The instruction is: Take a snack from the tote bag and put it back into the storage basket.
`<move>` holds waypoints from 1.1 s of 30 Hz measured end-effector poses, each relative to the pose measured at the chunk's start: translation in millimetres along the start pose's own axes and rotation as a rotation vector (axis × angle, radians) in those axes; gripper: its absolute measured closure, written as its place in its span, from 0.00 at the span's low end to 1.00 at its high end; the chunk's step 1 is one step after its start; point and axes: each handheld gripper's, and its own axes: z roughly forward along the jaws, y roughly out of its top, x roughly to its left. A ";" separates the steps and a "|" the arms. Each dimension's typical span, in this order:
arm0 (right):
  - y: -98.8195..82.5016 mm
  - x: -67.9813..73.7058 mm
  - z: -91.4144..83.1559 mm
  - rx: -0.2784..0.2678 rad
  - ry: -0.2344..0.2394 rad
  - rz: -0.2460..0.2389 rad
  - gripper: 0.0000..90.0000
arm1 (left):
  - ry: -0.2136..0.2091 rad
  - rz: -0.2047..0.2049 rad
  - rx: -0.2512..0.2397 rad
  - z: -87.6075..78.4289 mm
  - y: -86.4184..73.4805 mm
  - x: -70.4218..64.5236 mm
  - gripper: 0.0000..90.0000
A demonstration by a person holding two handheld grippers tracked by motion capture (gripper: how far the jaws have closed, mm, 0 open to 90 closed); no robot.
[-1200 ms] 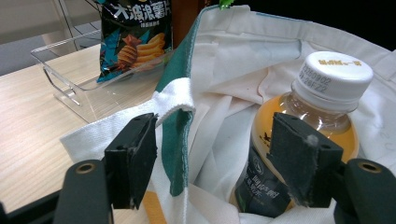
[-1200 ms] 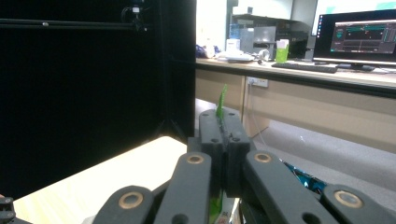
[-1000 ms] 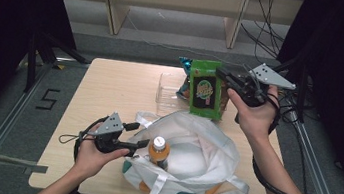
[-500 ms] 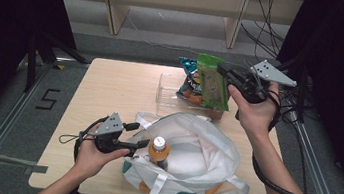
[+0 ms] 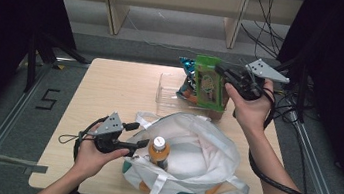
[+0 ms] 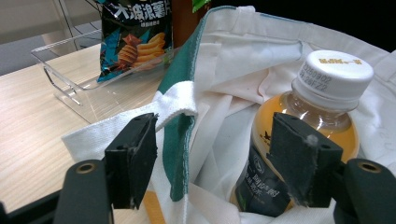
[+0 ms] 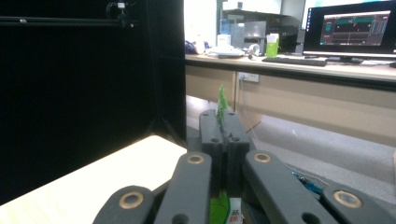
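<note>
**Glossy green packet hanging above a clear tray**

The right gripper (image 5: 223,73) is pinching a flat green packet (image 5: 208,81) at upper right. The left gripper (image 6: 212,154), jaws wide, is straddling the soft white cloth bag (image 5: 204,146) rim beside a round-capped bottle (image 6: 308,121). A pale wooden table (image 5: 111,84) is lying beneath.

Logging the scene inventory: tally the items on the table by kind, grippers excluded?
Snack packets: 2, green packet held up by the right gripper, blue chip packet in the tray
Bottles: 1, tea bottle in the bag
Bags: 1, white tote bag
Trays: 1, clear plastic tray
Total: 5
</note>
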 end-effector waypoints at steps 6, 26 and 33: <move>-4.7 -1.9 5.1 0.006 -0.007 0.004 1.00 | 0.000 -0.002 -0.002 0.3 -0.2 0.1 0.35; -5.0 -5.0 17.9 0.019 -0.010 0.025 1.00 | 0.010 -0.001 -0.003 -0.5 0.4 0.8 0.35; -5.9 -4.1 24.7 0.025 -0.011 0.033 1.00 | 0.012 -0.004 -0.005 -1.0 0.4 1.1 0.35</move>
